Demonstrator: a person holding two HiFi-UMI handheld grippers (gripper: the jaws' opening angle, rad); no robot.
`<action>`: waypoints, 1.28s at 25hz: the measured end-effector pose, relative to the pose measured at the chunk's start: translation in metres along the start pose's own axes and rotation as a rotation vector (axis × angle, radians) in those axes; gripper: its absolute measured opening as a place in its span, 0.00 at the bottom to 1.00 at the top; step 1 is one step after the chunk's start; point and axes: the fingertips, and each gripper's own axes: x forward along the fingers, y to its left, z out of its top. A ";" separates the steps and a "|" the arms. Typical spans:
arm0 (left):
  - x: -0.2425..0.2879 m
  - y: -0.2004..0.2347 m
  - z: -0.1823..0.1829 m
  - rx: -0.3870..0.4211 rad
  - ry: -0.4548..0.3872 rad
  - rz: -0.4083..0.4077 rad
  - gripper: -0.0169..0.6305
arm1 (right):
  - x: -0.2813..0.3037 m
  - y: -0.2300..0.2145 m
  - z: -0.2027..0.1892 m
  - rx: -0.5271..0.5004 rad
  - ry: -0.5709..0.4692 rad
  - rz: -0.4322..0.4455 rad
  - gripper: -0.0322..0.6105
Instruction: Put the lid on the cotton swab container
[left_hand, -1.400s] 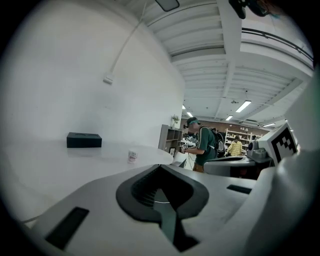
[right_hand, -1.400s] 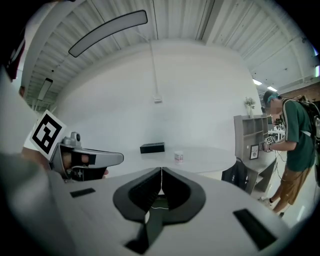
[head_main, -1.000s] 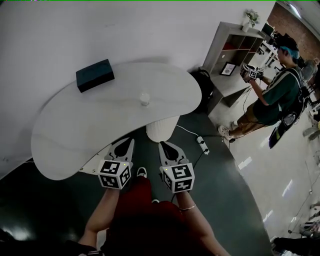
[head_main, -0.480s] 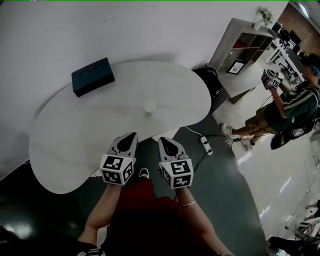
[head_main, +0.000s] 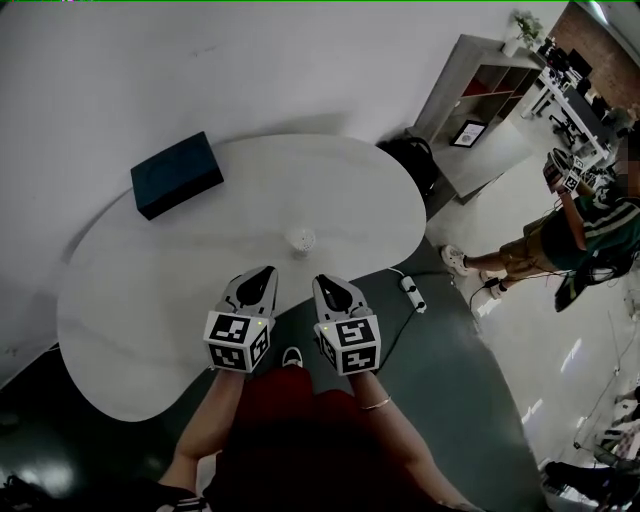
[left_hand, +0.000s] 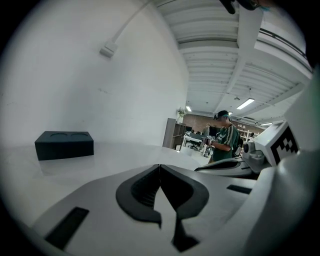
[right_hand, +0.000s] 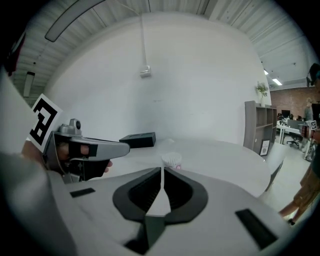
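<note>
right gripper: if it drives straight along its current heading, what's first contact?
Probably the cotton swab container on the white table: it sits almost dead ahead of the right gripper, jaws shut, nothing in between. The head view puts it slightly left of the line, so a near miss is possible.

A white table (head_main: 150, 300) with a smooth, bean-shaped top stands on a dark grey floor (head_main: 450, 400). Two things lie on it, well apart. A dark blue-green rectangular box (head_main: 176, 174) sits flat near the far left edge, turned at a slant to that edge. In the left gripper view its top shows two shallow round hollows side by side. A small white round container (head_main: 301, 241) stands upright nearer the front edge, about midway along the top. A white power strip (head_main: 412, 291) lies on the floor, right of the table.
</note>
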 end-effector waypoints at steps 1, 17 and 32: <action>0.002 0.003 0.001 0.001 0.000 -0.004 0.06 | 0.004 -0.001 0.001 -0.002 0.006 -0.005 0.08; 0.028 0.037 0.018 -0.014 -0.014 -0.043 0.06 | 0.046 0.001 0.004 0.000 0.055 -0.018 0.29; 0.047 0.046 0.029 -0.015 -0.011 -0.030 0.06 | 0.079 -0.010 -0.013 -0.024 0.145 -0.010 0.47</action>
